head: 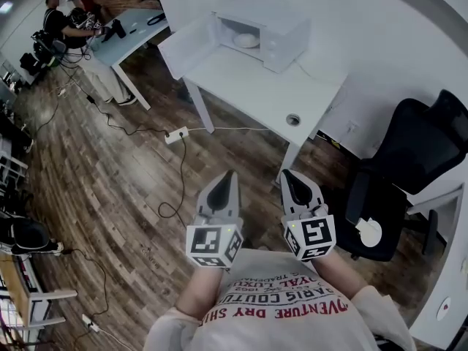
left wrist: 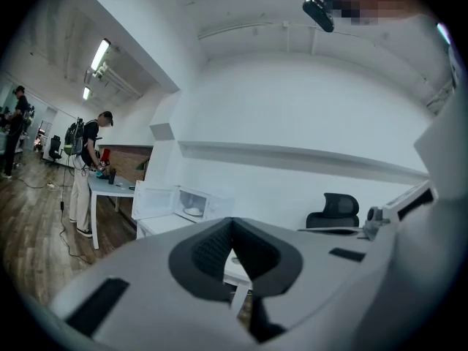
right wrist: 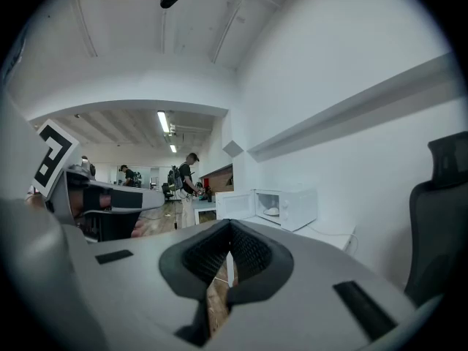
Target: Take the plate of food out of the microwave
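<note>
L claw (head: 228,178) & R claw (head: 290,181) are held low, side by side, just off the wearer's shirt (head: 285,306), tips pointing to 12 o'clock. L claw view: pads pressed together, nothing btwn them. R claw view: same, pressed together at the tip, empty. Neither claw touches anything.

Plate (head: 246,40) sits inside the microwave (head: 287,46), at 12 o'clock from the claws & well apart from them. What's on it is too small to tell. Door (head: 186,46) is swung wide open toward 9 o'clock. Microwave stands at the far end of the white bench (head: 248,86). A round cable hole (head: 293,120) shows near the bench's close R corner.

Black chair (head: 409,152) is at 2 o'clock of the claws, beside the bench. Power strip (head: 175,134) lies on the wood floor (head: 110,196) at 11 o'clock, w/ a cable trailing off it. A person (head: 62,20) stands by a 2nd bench (head: 128,35), far off at 10 o'clock.
</note>
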A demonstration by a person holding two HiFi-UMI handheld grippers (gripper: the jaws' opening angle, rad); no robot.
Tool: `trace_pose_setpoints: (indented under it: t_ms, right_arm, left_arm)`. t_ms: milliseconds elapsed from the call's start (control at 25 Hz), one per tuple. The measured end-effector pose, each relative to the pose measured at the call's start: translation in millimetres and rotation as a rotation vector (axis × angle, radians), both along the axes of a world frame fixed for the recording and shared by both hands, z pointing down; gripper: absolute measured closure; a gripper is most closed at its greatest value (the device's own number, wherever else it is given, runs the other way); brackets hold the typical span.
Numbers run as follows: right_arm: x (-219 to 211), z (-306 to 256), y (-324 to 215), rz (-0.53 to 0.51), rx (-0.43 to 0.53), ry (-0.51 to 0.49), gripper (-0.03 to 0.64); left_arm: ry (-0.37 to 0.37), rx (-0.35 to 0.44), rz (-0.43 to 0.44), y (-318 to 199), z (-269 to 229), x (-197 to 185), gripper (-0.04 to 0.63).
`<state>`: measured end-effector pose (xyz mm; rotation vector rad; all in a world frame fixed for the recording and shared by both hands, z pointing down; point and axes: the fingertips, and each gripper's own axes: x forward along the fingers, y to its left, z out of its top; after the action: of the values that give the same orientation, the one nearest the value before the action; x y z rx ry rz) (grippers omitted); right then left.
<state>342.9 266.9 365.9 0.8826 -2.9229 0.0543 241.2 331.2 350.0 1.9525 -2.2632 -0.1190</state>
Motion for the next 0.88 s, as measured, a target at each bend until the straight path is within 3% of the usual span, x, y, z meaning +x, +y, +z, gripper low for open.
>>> trace_pose_setpoints:
  t_ms: [200,360,560,880]
  right_arm:
    - [-30.1,14.0,-17.7,-0.007,-0.015,0.03,0.606]
    - [-68.5,15.9,-49.1,0.013,-0.01,0.028,0.606]
    - [-138.0,12.4,-93.5,0.066,0.01,0.03,0.606]
    - [-250.8,13.6,-177.1,0.225,-0.008,0.024,0.606]
  left_arm:
    - [0.032,-0.017,0.0,-18.4,15.7,-29.1,0.589]
    - [0.009,-0.028,0.023,-50.8,21.6,-67.2,0.589]
    - [0.015,-0.014,0.064,-100.9,17.3,-147.8,0.589]
    - [0.019,-0.075,0.215,-190.1,30.1,-269.4,0.589]
